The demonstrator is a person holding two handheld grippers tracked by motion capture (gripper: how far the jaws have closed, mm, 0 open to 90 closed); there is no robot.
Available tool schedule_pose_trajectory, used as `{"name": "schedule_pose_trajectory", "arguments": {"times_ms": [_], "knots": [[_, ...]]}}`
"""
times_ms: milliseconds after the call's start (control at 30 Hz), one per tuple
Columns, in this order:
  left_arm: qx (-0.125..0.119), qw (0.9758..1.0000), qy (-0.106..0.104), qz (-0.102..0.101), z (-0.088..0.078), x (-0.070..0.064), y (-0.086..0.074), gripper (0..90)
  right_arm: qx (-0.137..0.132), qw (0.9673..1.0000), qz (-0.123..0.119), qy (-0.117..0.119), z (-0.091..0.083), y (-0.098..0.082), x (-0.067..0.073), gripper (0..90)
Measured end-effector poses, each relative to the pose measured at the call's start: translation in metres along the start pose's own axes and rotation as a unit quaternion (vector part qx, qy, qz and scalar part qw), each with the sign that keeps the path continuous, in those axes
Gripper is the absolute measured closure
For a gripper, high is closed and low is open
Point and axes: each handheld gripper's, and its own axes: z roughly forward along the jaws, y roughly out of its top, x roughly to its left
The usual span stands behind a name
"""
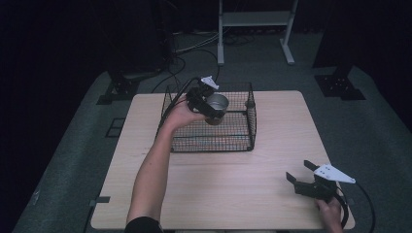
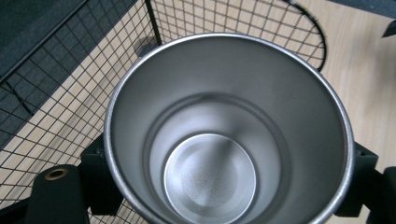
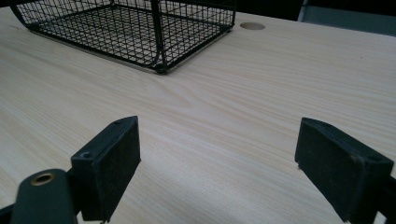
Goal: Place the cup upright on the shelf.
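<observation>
Fingers (image 2: 100,179) clamp steel cup (image 2: 224,135) above basket (image 1: 250,124).

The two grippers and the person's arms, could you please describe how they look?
Both grippers, left and right, are black, each topped by a grey three-cornered plate, with a black cable trailing. The fingers are flat black blocks. The forearms are bare; a dark sleeve shows at the left arm.
</observation>
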Motion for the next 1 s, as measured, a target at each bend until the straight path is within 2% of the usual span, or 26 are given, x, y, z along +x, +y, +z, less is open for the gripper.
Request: {"name": "schedule_pose_trajectory", "arguments": {"times_ms": [400,633,1000], "knots": [[0.005,0.9997,-0.005,-0.024,0.021,0.013,-0.008,17.8,0.000,1.0000,0.002,0.002,0.000,0.000,0.000,13.5],[0.008,0.9994,0.003,-0.035,0.029,0.019,-0.015,17.8,-0.001,1.0000,0.002,0.002,0.000,0.000,0.000,13.5],[0.030,0.9985,-0.008,-0.045,0.043,0.024,-0.021,17.8,-0.002,1.0000,0.004,0.002,0.000,0.000,-0.001,13.5]]}}
